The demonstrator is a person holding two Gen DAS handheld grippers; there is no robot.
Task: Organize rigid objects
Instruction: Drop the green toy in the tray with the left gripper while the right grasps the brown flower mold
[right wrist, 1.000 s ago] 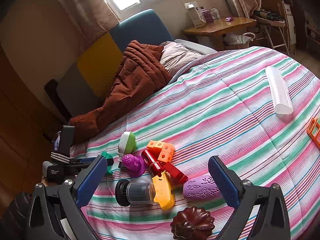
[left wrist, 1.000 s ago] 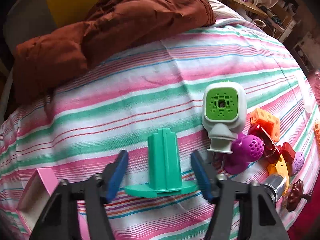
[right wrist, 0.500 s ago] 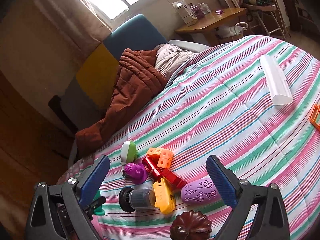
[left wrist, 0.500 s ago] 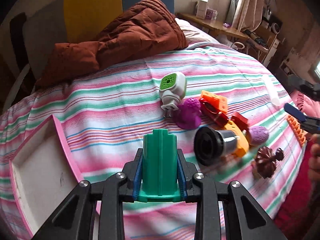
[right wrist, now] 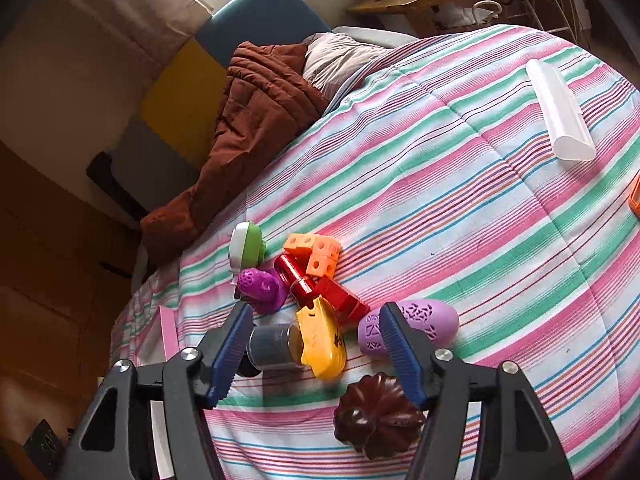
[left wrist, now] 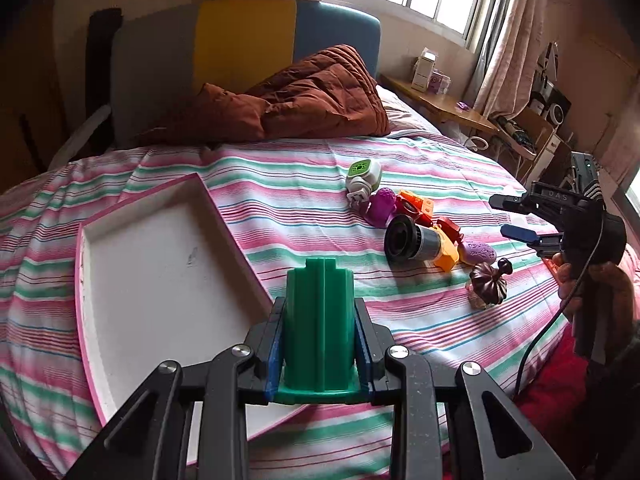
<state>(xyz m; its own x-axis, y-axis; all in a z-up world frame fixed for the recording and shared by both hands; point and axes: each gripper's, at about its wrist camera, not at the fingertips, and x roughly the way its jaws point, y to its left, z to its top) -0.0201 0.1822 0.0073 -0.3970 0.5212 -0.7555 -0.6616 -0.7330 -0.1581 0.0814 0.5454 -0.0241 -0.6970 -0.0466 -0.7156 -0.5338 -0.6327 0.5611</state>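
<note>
The left gripper (left wrist: 320,344) is clamped on the green piece (left wrist: 320,320), held above the bed with the tray (left wrist: 224,220) just left and ahead. Next comes lowering it in. The right gripper (right wrist: 316,344) is closing around the yellow toy (right wrist: 322,338), pads not yet touching.

left gripper (left wrist: 320,350) now gripping lifted green piece (left wrist: 319,320), right gripper (right wrist: 316,356) closing
</note>
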